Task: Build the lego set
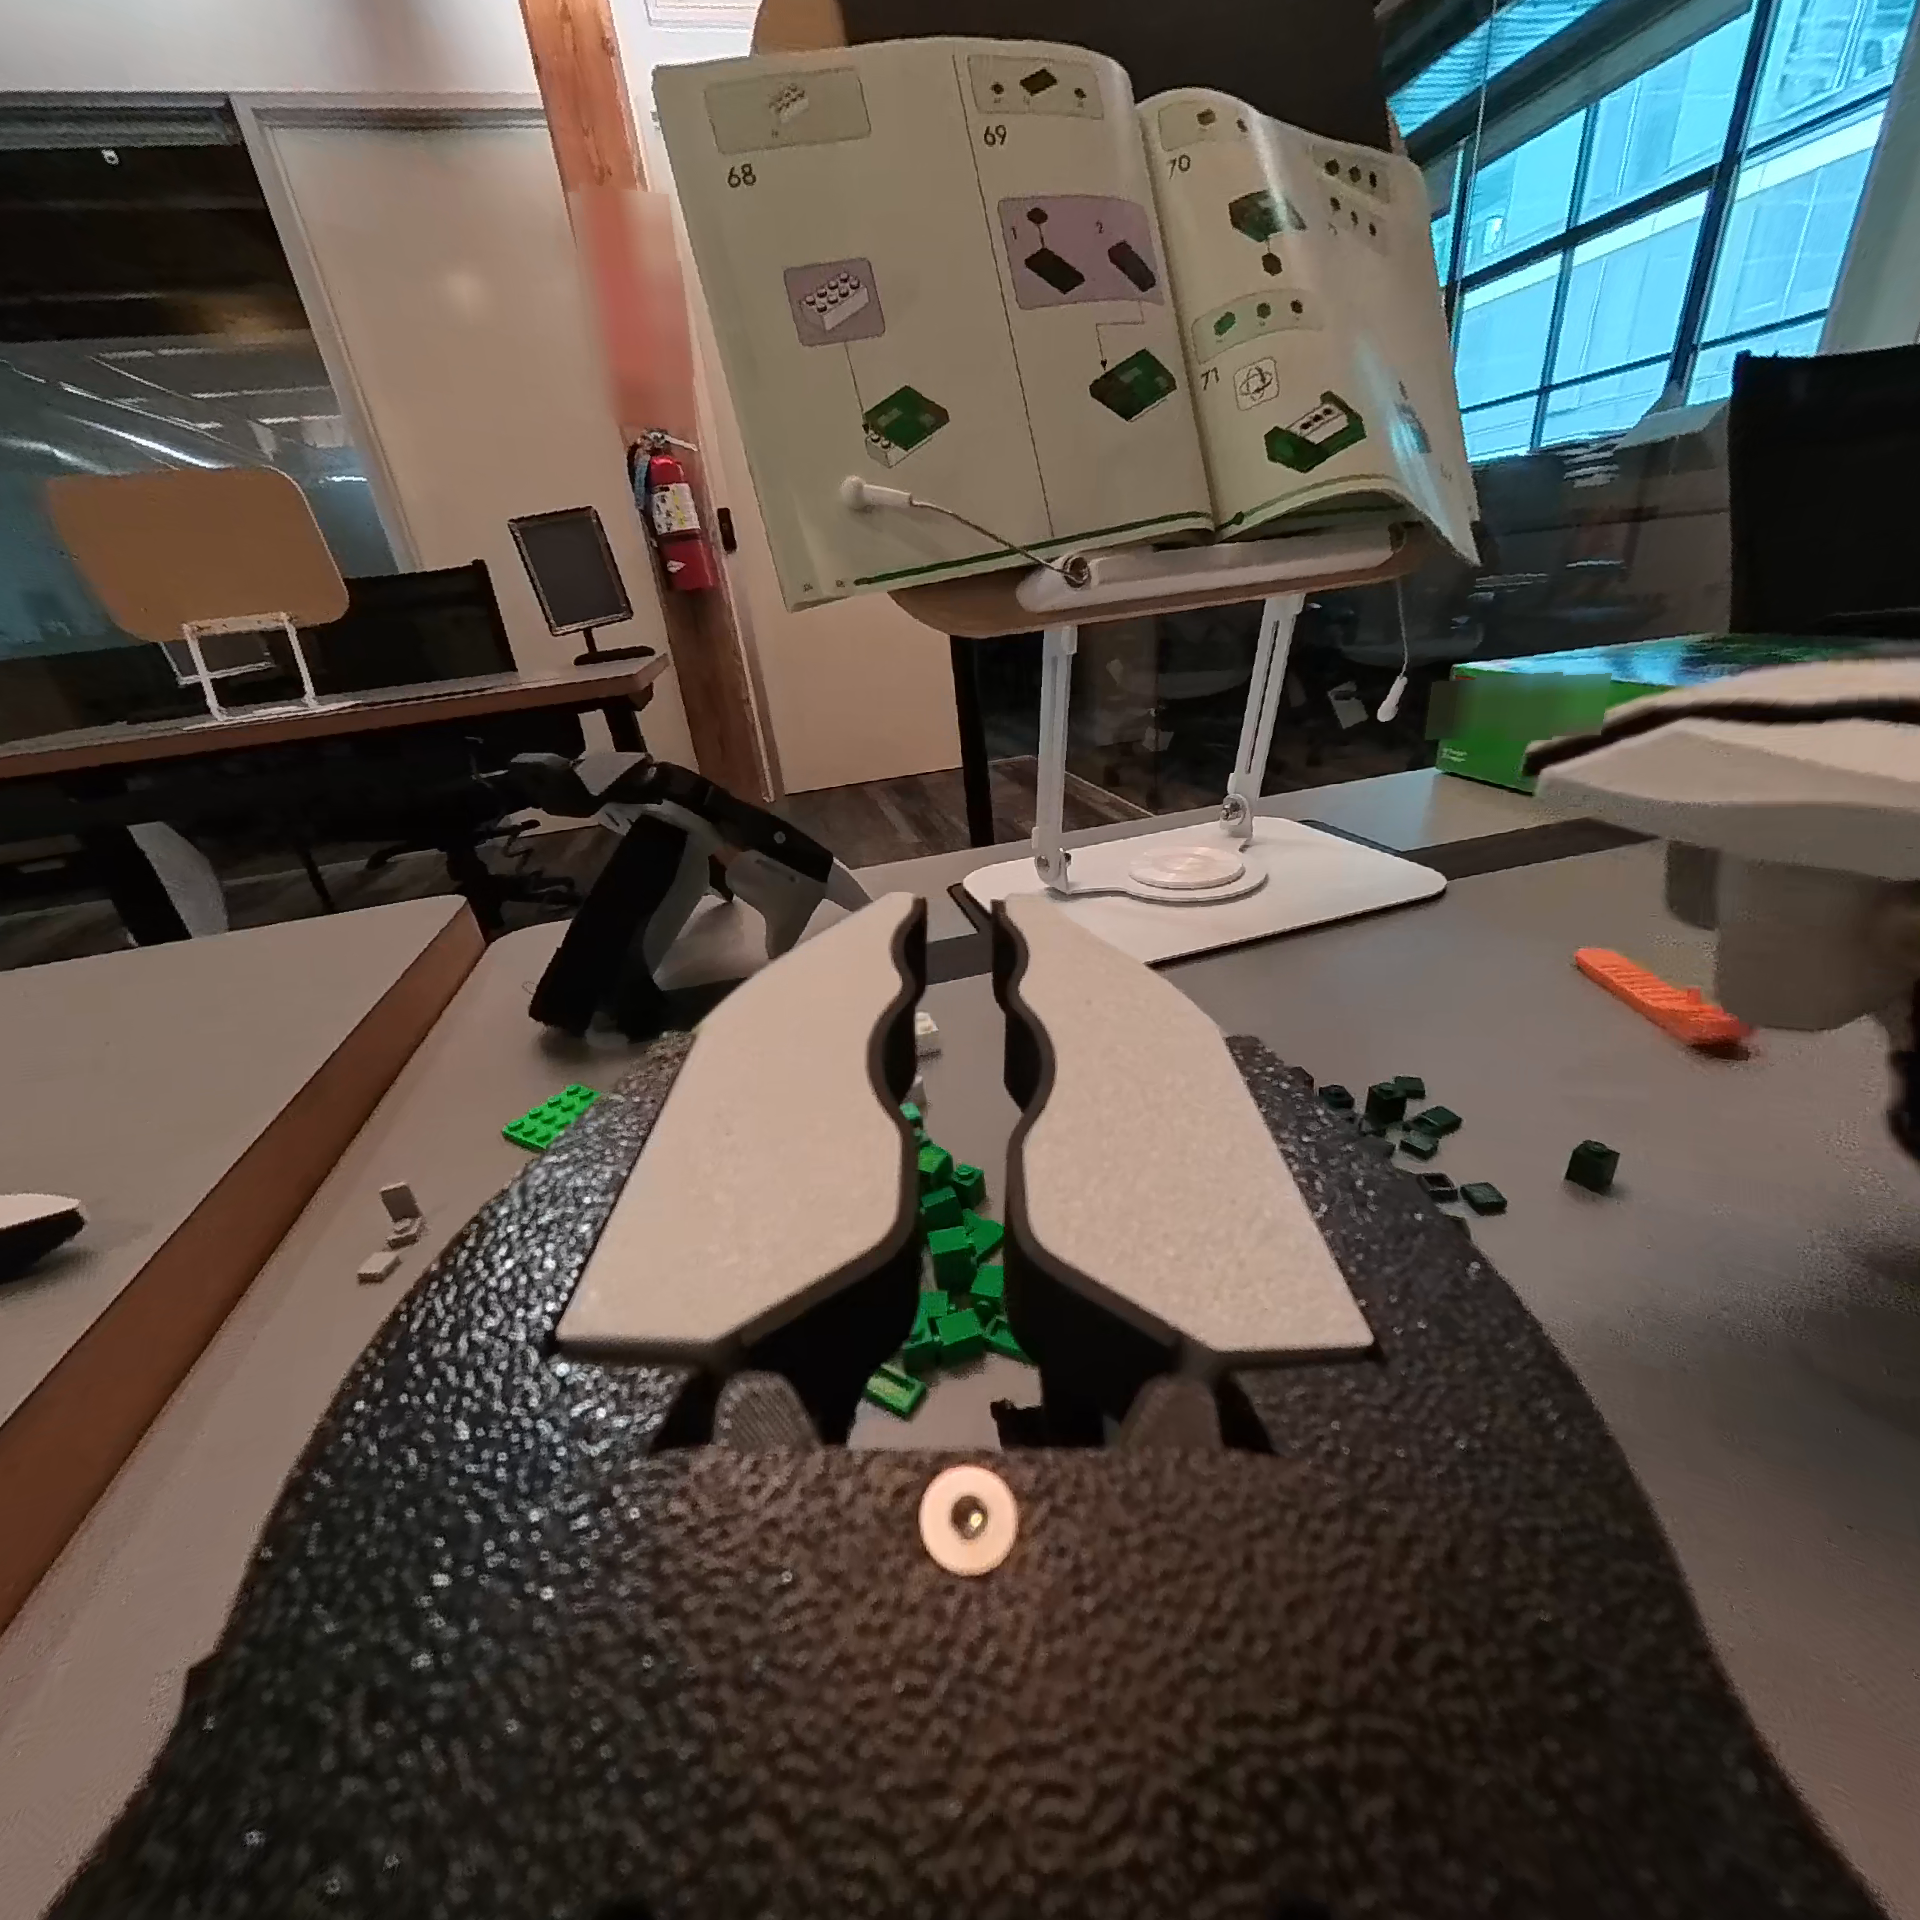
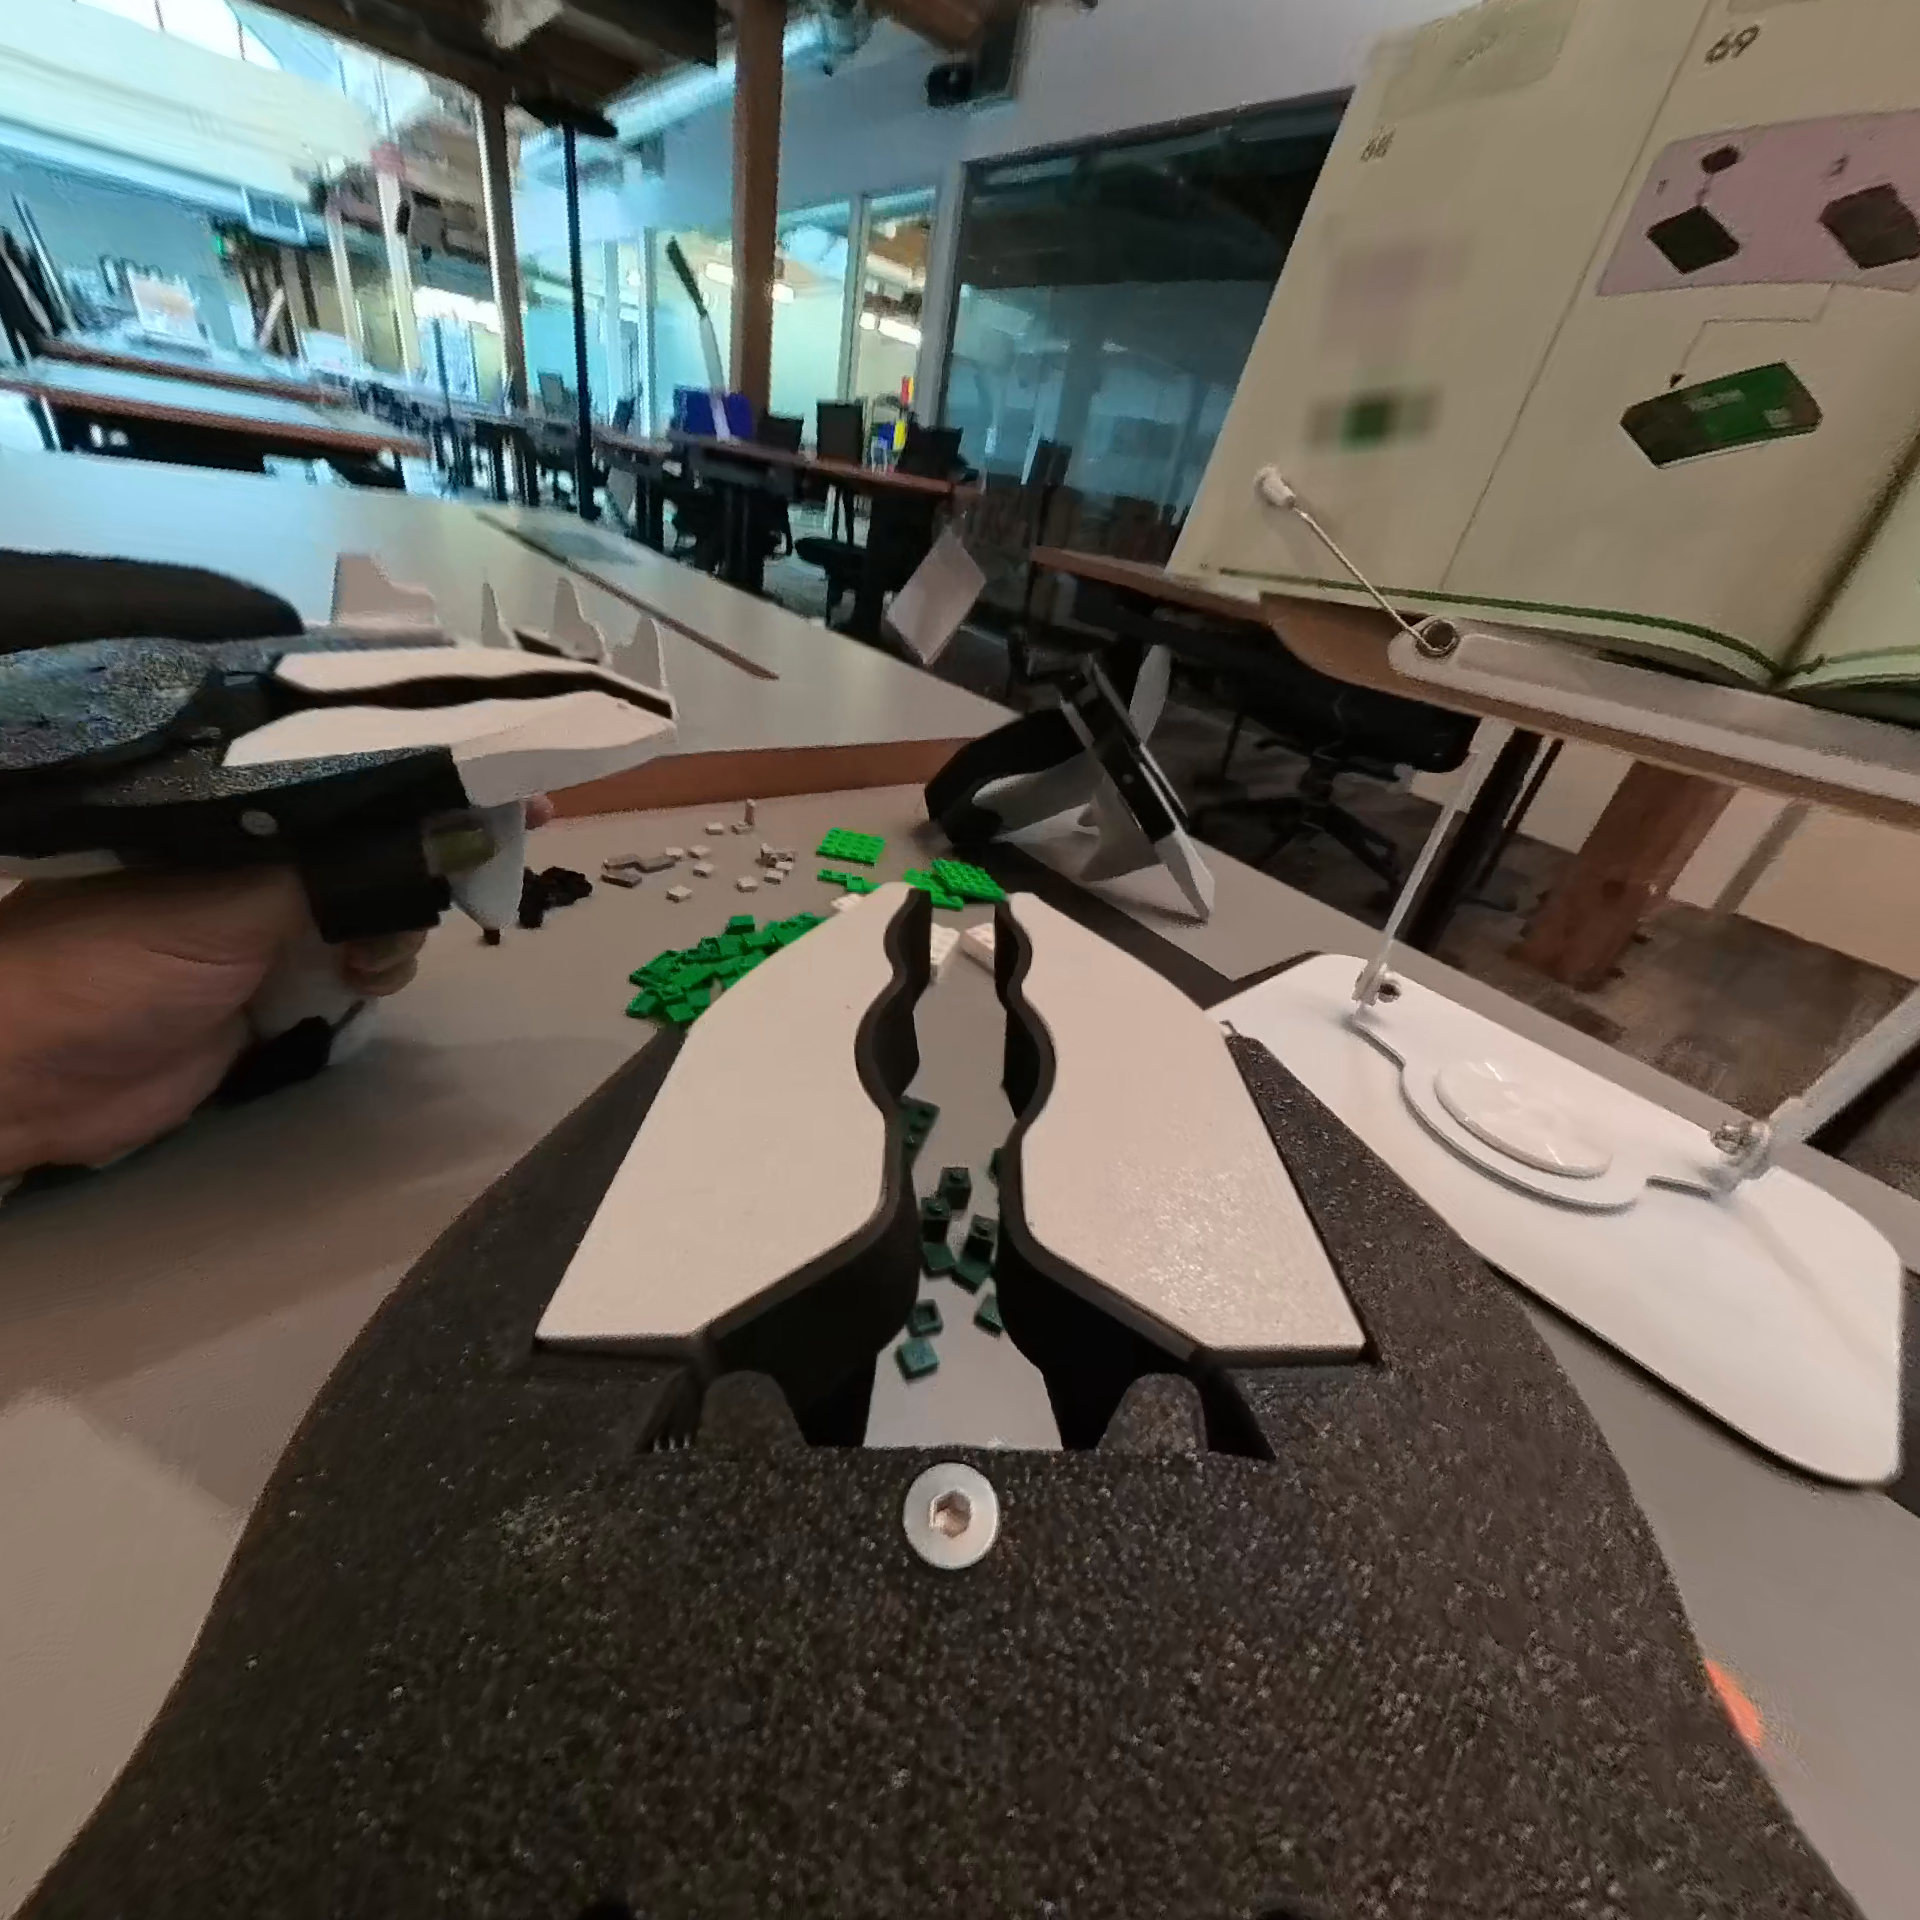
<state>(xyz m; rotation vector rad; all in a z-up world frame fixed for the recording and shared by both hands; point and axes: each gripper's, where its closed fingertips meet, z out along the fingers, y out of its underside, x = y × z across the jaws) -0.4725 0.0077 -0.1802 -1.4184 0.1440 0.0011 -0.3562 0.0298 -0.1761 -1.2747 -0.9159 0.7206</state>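
We've got the left gripper point(image 1: 958, 935) hanging above the bright green pile point(image 1: 951, 1247), jaws open just a narrow slit with nothing between them. The pile shows through the gap, down on the grey table point(image 1: 1455, 1403). At about 3 o'clock from that pile sits a scatter of dark green pieces point(image 1: 1413, 1132), and further toward 2 o'clock an orange tool point(image 1: 1652, 997), partly hidden by the right gripper point(image 1: 1548, 764) coming in from the edge.

In the right wrist view, the right gripper point(image 2: 958, 925) is parted by the same small amount, empty too, with the dark green pieces point(image 2: 951, 1236) right under its gap. At 10 o'clock we see the bright green pile point(image 2: 717, 961), then small grey bits point(image 2: 707, 862) and green plates point(image 2: 956, 878) beyond. The left gripper point(image 2: 655, 717) floats at 9 o'clock; its side-on angle makes its gap hard to judge from here.

The instruction book point(image 1: 1039, 312) stands open on its white stand point(image 1: 1299, 883) at 12 o'clock.
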